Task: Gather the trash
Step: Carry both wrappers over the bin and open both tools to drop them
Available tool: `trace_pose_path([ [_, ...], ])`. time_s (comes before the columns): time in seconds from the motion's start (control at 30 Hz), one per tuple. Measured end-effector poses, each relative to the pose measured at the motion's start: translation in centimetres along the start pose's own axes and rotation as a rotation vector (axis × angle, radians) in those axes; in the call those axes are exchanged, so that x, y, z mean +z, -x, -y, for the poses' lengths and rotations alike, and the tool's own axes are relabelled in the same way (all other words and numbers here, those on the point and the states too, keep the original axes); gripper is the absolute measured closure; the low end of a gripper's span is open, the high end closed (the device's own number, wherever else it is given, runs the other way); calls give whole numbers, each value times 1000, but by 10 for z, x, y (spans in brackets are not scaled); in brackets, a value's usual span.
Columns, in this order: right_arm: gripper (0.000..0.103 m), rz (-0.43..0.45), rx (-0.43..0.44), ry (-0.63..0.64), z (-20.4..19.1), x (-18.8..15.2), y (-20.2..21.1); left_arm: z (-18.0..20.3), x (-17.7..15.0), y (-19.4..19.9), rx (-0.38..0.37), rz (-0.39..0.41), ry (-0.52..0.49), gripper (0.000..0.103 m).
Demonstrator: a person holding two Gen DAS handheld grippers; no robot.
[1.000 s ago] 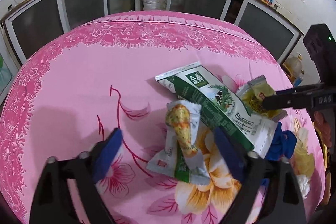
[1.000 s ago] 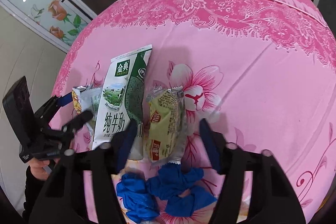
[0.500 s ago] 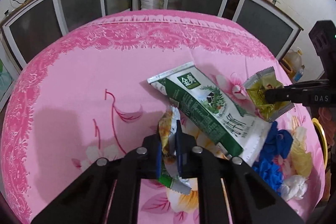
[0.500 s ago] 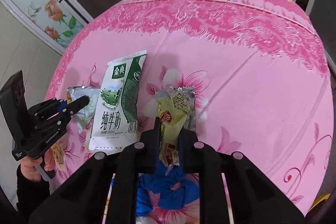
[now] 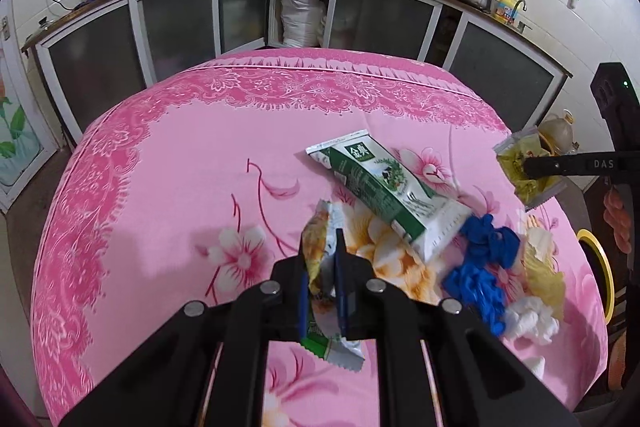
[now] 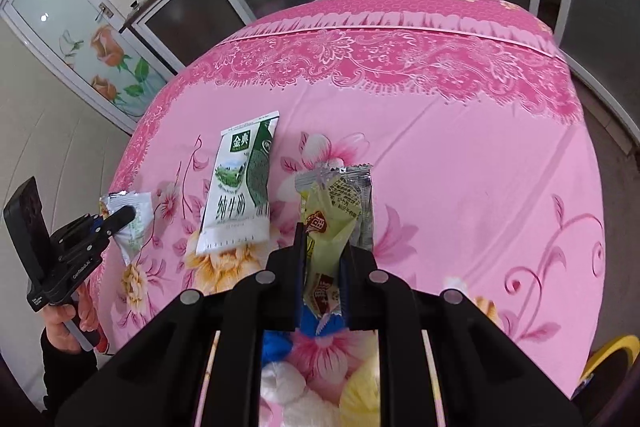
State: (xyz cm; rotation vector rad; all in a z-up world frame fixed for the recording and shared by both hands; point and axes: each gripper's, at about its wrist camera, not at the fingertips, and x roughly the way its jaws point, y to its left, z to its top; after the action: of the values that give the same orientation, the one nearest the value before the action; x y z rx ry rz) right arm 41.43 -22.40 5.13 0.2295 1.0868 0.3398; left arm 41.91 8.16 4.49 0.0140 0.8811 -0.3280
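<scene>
Yellow wrapper (image 6: 326,227) pinched in R gripper (image 6: 322,239), orange-green wrapper (image 5: 320,251) in L gripper (image 5: 322,247), both clear of tablecloth (image 5: 160,187)

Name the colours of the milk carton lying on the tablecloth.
Green and white milk carton, clearest in the right wrist view.

Two snack wrappers: one (image 5: 320,247) at 6 o'clock, one (image 5: 520,167) at 3 o'clock. One milk pouch (image 5: 384,187). One blue glove clump (image 5: 480,263). Two grippers (image 5: 322,259) (image 6: 322,239).

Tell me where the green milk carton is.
The green milk carton lies flat on the pink tablecloth, between the two raised wrappers, with the blue gloves at its lower end.
</scene>
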Motion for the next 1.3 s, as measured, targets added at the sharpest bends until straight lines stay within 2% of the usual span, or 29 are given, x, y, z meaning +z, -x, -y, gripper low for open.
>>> trace_pose_path([
  [0.3,89,41,17,-56,25,-46,42,29,-28,30,-53,27,2,94],
  [0.67,89,137,-6,-150,81,-107,121,109,-36,47,-144,55,-82,94],
  [1.0,89,233,-72,-263,153,-165,194,202,-32,53,-256,59,-196,94],
  [1.3,89,294,-152,-371,217,-229,246,314,-33,48,-382,39,-326,94],
])
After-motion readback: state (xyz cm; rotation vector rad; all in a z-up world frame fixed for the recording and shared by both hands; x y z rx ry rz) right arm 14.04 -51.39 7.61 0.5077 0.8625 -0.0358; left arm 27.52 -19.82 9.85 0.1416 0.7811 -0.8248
